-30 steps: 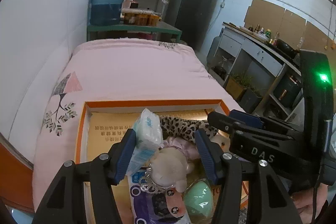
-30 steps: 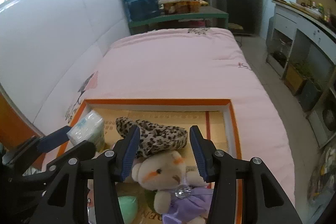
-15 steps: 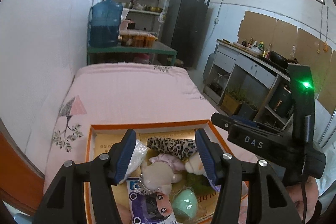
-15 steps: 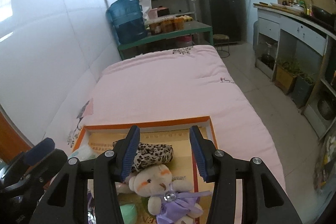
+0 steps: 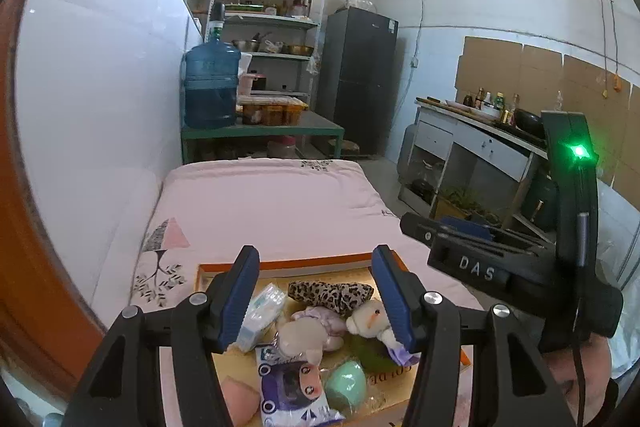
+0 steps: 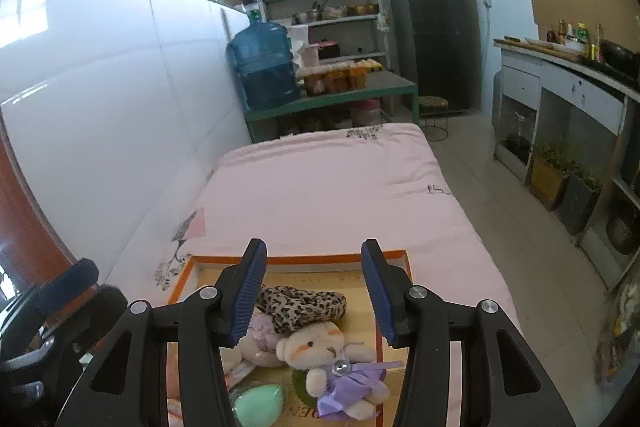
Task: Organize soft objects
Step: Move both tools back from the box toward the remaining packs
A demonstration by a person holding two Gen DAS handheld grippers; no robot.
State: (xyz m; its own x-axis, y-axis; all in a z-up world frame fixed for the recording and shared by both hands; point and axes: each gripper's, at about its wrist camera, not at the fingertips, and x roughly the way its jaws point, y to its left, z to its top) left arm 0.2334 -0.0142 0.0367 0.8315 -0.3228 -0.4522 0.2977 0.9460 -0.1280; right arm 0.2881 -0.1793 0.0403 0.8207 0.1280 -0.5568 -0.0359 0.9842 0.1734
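An orange-rimmed box (image 5: pixel 312 262) (image 6: pixel 304 259) lies on the pink bed and holds several soft things. Inside are two small plush bears (image 5: pixel 370 319) (image 6: pixel 324 347), one in a purple dress, a leopard-print cloth (image 5: pixel 330 293) (image 6: pixel 300 303), a pack of tissues (image 5: pixel 262 315), a mint-green sponge (image 5: pixel 346 385) (image 6: pixel 258 401), a pink sponge (image 5: pixel 240 401) and a purple printed packet (image 5: pixel 294 391). My left gripper (image 5: pixel 314 293) hangs open above the box, nothing between its fingers. My right gripper (image 6: pixel 314 289) is also open and empty, raised over the same box.
The pink bed (image 5: pixel 268 203) runs back to a green table (image 5: pixel 260 131) with a blue water jug (image 5: pixel 210 87) and jars. White wall on the left, shelves and a dark fridge (image 5: pixel 358 79) behind, kitchen counter (image 6: pixel 560 75) on the right.
Both grippers have risen and drawn back from the box, so the toys look smaller and lower in view. The jaws kept the same width. Nothing was picked up.
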